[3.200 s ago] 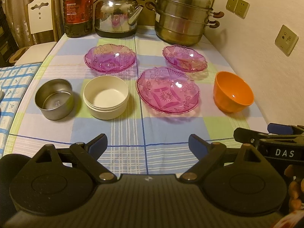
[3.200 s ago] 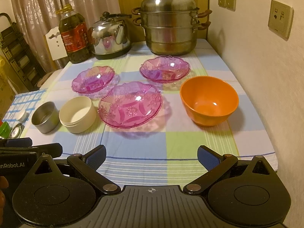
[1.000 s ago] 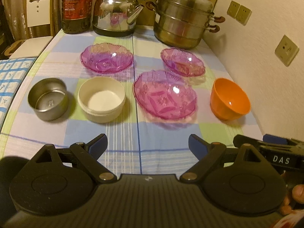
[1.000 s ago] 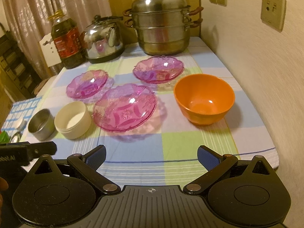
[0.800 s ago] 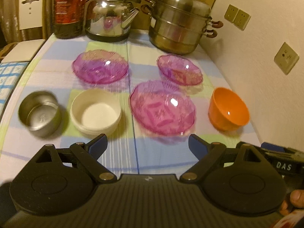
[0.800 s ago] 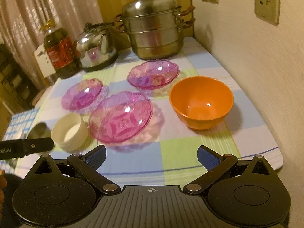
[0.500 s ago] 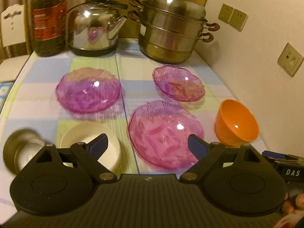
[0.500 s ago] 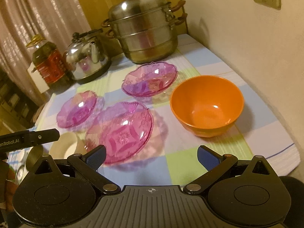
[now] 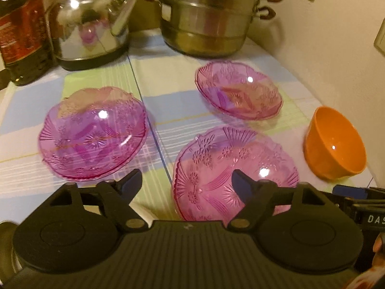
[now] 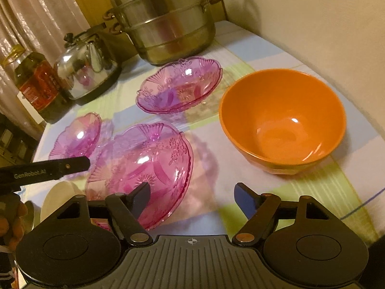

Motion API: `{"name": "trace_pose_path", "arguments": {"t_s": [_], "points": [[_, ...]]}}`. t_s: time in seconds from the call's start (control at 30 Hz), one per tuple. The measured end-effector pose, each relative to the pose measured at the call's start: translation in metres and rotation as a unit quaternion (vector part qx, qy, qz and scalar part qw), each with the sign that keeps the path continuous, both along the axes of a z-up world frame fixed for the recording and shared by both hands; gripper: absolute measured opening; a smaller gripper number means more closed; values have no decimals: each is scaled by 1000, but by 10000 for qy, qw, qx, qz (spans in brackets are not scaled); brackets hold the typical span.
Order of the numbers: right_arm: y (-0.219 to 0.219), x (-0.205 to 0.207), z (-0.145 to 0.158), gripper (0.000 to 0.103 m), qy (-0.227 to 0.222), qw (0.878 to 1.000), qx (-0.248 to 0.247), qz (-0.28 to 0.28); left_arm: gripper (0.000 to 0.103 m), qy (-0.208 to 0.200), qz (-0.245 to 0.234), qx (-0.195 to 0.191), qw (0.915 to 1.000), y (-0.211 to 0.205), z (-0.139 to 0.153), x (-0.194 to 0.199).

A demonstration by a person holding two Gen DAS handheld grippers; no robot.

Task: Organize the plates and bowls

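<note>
On the checked tablecloth [image 9: 154,82] nothing was stacked yet: three pink glass plates lay apart, and the orange bowl [image 10: 281,120] sat alone at right of the right wrist view. In the left wrist view, the near pink plate [image 9: 231,166] was low centre, the left pink plate [image 9: 92,132] at middle left, the far pink plate [image 9: 238,90] upper centre right, none touching. A cream bowl [image 10: 60,197] peeked out at lower left of the right wrist view, mostly hidden; a metal tin edge possibly beside it, too hidden to call.

Left gripper [image 9: 186,183] hung above the near edge region between the left and near pink plates, jaws closing but with nothing pinched between them; its right finger overlapped the near pink plate in view, contact unclear. Right gripper [image 10: 192,195] was also closing, empty, left finger over the near pink plate rim, right finger over bare cloth below the orange bowl.

Background clutter at top of frame: steamer pot [image 9: 207,14], kettle [image 9: 89,24], oil bottle [image 9: 21,29].

Judged progress: essentially zero, approach stage only. Left to do: grasp a plate, nest all three plates, then group the bowls. Thin glassy rims looked slippery, so the grip may slide.
</note>
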State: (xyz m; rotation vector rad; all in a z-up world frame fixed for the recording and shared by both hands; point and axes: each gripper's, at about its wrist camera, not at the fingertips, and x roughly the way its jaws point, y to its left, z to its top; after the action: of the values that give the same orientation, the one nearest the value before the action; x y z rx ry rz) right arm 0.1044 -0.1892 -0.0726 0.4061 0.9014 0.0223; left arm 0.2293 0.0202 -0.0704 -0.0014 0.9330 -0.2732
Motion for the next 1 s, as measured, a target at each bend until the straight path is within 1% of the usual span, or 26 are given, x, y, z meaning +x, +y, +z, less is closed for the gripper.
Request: {"name": "trace_pose_path", "arguments": {"t_s": [0.13,0.2,0.23,0.4,0.43,0.47,0.53,0.57,0.7,0.73,0.8,1.0], "points": [[4,10,-10,65,63,10000,17,-25,62,93,-93,22,9999,0,-12,10],[5,14,-14,60,80,10000,25,-46,57,84,-117,5,9999,1,-16,13],[6,15,-16,58,97,9999,36,-48,52,74,-139,-7,9999,1,-17,15],[9,22,-23,51,163,9999,10,-34,42,4,-222,105,9997,-1,-23,18],[9,22,-25,49,182,9998,9,-38,38,-1,-246,135,9996,-2,-24,18],[10,23,-26,47,203,9998,19,-40,35,11,-278,160,9995,-2,-26,18],[10,24,-29,45,231,9997,15,-43,34,50,-316,150,9994,-3,-29,19],[10,24,-30,44,247,9997,12,-43,31,72,-320,131,9994,-2,-30,19],[12,25,-32,35,273,9996,18,-31,26,140,-319,117,9993,-1,-35,19],[13,25,-32,33,270,9996,23,-29,23,161,-321,106,9993,-1,-36,19],[14,26,-32,31,285,9996,25,-29,21,172,-309,113,9993,-1,-37,19],[17,27,-34,17,296,9996,15,-17,12,164,-281,118,9994,2,-39,18]]}}
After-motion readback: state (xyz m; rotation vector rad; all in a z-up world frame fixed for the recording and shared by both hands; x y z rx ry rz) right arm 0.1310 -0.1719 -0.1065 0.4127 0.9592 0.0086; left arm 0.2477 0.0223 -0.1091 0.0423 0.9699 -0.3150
